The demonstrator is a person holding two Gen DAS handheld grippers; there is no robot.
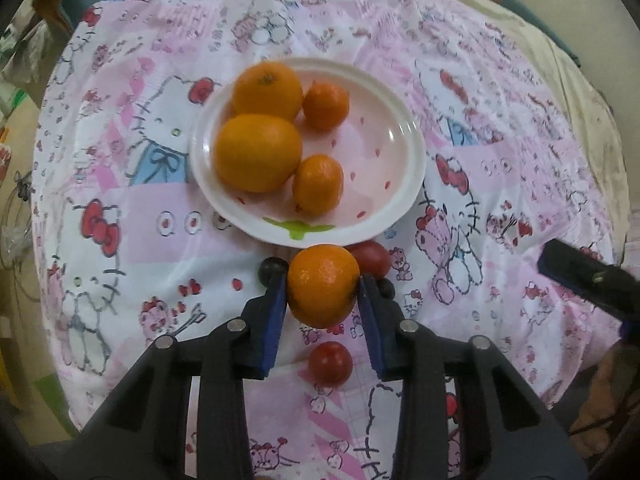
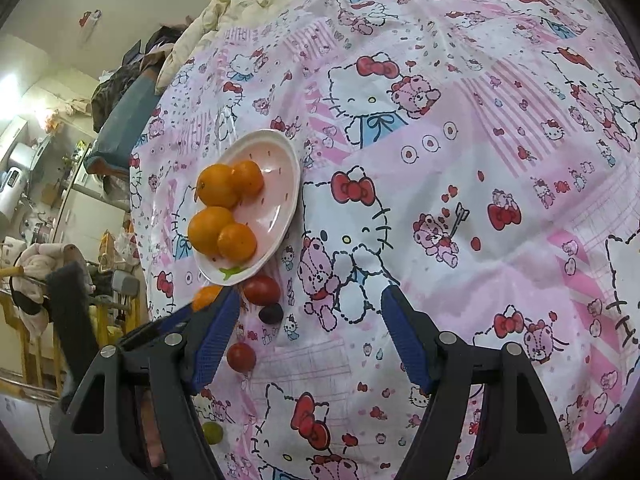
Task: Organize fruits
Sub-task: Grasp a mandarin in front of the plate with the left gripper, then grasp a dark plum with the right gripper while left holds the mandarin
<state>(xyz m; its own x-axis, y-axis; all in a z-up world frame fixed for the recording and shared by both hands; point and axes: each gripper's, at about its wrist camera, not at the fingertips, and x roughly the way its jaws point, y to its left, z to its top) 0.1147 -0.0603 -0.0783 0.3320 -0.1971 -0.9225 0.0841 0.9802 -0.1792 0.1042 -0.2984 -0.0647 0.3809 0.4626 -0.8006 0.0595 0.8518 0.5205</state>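
My left gripper [image 1: 323, 280] is shut on a small mandarin [image 1: 323, 286], its blue pads pressing both sides, just in front of the white and pink plate [image 1: 416, 168]. The plate holds two large oranges [image 1: 258, 152] and two small mandarins [image 1: 318, 184]. A red tomato [image 1: 330, 363] lies under the gripper and another [image 1: 370, 258] lies behind the held mandarin. Dark berries [image 1: 272, 268] sit beside the fingertips. My right gripper [image 2: 310, 292] hangs open over the bedcover, right of the plate [image 2: 272, 200], with nothing between its fingers. The held mandarin [image 2: 205, 296] peeks out beside its left finger.
The cartoon-cat bedcover [image 2: 440, 160] spreads wide to the right of the plate. A small green fruit [image 2: 212, 433] lies near the bed's edge. A cream blanket [image 2: 208, 20] is bunched at the far end. Furniture and clutter [image 2: 40, 200] fill the room on the left.
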